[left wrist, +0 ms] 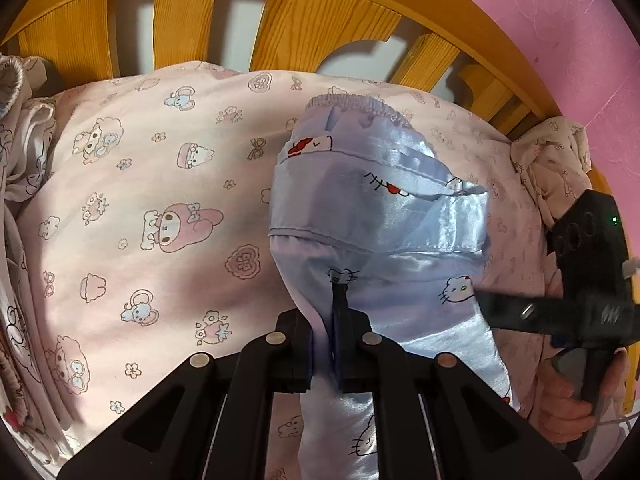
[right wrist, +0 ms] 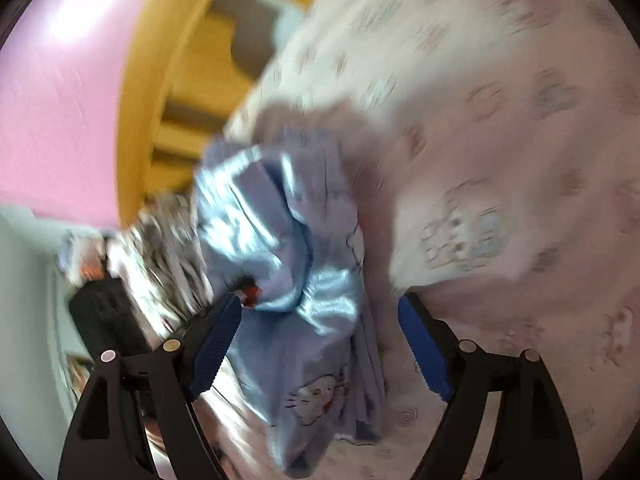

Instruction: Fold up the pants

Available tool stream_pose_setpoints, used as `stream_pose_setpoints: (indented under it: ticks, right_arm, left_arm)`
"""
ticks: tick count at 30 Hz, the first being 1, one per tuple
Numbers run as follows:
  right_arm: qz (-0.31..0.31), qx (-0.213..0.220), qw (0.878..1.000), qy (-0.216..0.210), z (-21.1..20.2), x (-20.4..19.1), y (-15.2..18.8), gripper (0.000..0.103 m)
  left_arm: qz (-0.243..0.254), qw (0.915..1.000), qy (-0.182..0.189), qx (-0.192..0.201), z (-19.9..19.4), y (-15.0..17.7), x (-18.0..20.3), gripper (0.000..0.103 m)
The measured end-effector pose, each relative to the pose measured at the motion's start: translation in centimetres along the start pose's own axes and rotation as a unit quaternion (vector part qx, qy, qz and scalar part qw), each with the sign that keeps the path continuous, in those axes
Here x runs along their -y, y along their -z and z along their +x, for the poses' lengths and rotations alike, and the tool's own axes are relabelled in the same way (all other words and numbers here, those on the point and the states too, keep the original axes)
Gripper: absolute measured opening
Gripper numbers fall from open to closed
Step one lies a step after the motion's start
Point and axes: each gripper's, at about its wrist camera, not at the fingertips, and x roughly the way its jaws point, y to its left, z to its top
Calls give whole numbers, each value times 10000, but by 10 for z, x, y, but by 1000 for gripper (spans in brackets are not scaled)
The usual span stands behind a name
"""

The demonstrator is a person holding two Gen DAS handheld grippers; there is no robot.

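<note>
Pink cartoon-print bedsheet (left wrist: 160,184) is covering the bed, w/ a wooden slatted headboard (left wrist: 288,28) behind. Pale blue satin pants (left wrist: 372,216), Hello Kitty print, are lying bunched mid-sheet, waistband toward the headboard, shiny folds stacking crosswise. Left gripper (left wrist: 334,344) is pinching the pants' near fabric. Right gripper (right wrist: 320,344), jaws spread wide, is straddling the crumpled cloth; view is blurry.

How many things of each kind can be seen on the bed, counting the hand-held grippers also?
Blue satin pants: 1
Pink printed bedsheet: 1
Hand-held grippers: 2, the left hand-held gripper shut on the pants, the right hand-held gripper open around them
Pile of other cloth at the bed's edge: 1, pieces too bunched to count
Total: 5
</note>
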Motion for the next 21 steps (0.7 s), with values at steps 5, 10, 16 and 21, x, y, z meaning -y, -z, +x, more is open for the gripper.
stream_pose_setpoints:
  ticks: [5, 10, 16, 21]
  right_arm:
    - [-191, -114, 9994, -262, 9, -7, 1, 89]
    - [148, -47, 9959, -887, 1, 5, 4, 92]
    - [363, -132, 9940, -1021, 9, 6, 2, 100]
    - [-580, -195, 9980, -134, 25, -31, 2, 102]
  left_arm:
    - [-40, 10000, 27, -54, 5, 5, -5, 9]
    - [-99, 9999, 59, -61, 7, 5, -7, 9]
    - [-110, 9999, 77, -66, 8, 5, -8, 9]
    - [3, 10000, 30, -25, 7, 5, -5, 9]
